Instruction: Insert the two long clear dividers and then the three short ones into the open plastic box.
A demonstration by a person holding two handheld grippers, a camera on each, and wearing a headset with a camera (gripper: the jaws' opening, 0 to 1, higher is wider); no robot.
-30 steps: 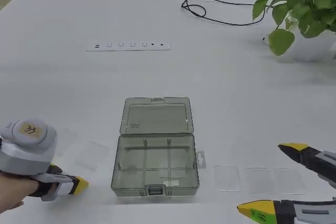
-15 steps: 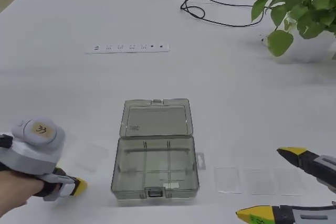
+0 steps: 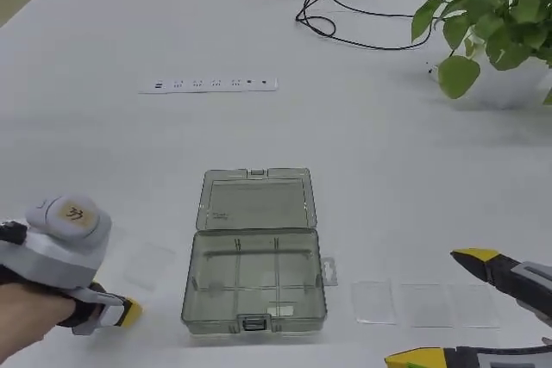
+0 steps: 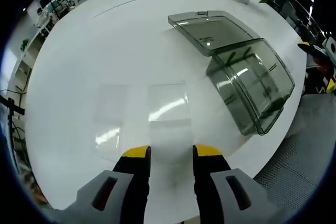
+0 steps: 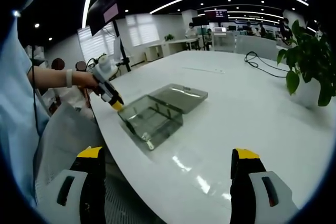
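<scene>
Bare white tabletop (image 3: 414,161) spans the middle of the head view. At lower centre stands the open smoky-grey plastic box (image 3: 254,286), its lid flat behind it. Flat clear plastic sheets (image 3: 423,303) lie at lower right. A white power strip (image 3: 209,84), black looped cable (image 3: 379,46) and green leafy plant (image 3: 492,15) line the top, well apart.

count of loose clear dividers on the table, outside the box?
5. Three clear plastic dividers in a row right of the open smoky plastic box. Two larger clear sheets left of it, ahead of the left gripper. They are faint; more may be hidden.
</scene>
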